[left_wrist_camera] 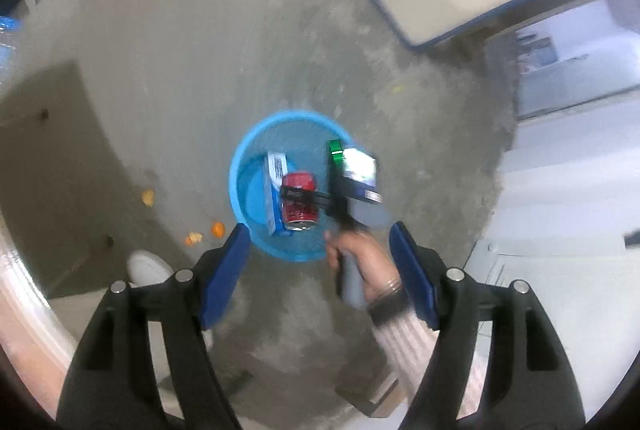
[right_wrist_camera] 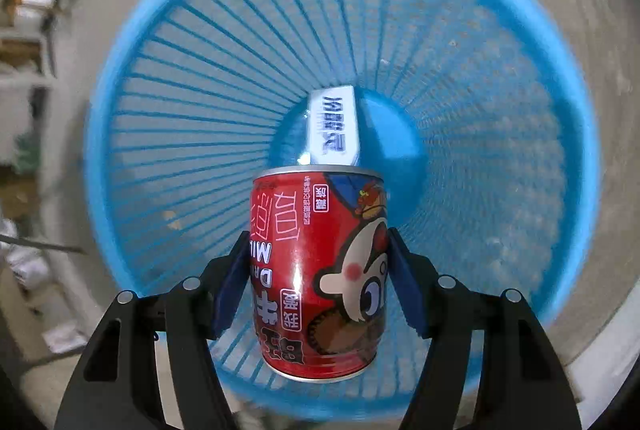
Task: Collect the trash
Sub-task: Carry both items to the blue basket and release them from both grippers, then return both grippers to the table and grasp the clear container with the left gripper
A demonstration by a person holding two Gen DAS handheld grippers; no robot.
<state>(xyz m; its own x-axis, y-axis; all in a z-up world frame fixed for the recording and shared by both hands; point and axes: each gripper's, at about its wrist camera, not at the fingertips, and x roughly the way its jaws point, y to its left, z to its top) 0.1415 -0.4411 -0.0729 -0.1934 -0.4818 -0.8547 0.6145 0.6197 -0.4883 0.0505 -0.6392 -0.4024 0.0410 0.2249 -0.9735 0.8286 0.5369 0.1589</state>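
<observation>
Below, in the left wrist view, a blue basket (left_wrist_camera: pixel 240 186) is seen standing on a concrete floor (left_wrist_camera: pixel 200 50), with a blue-and-white carton (left_wrist_camera: pixel 276 186) leaning inside against its left wall. The left gripper (left_wrist_camera: pixel 320 262) is held above the basket's near rim, its blue fingers (left_wrist_camera: pixel 224 270) spread wide with nothing between them. A red can (left_wrist_camera: pixel 299 200) is held over the basket's opening by the right gripper (left_wrist_camera: pixel 304 199), which is gripped by a hand (left_wrist_camera: pixel 356 254) in a pale ribbed sleeve (left_wrist_camera: pixel 404 342). Orange scraps (left_wrist_camera: pixel 194 238) are scattered on the floor left of the basket.

In the right wrist view, the red can (right_wrist_camera: pixel 320 278) is clamped between the pads (right_wrist_camera: pixel 232 286) of the right gripper (right_wrist_camera: pixel 318 282), directly above the basket (right_wrist_camera: pixel 160 110). The carton (right_wrist_camera: pixel 333 126) is seen at the basket's bottom.
</observation>
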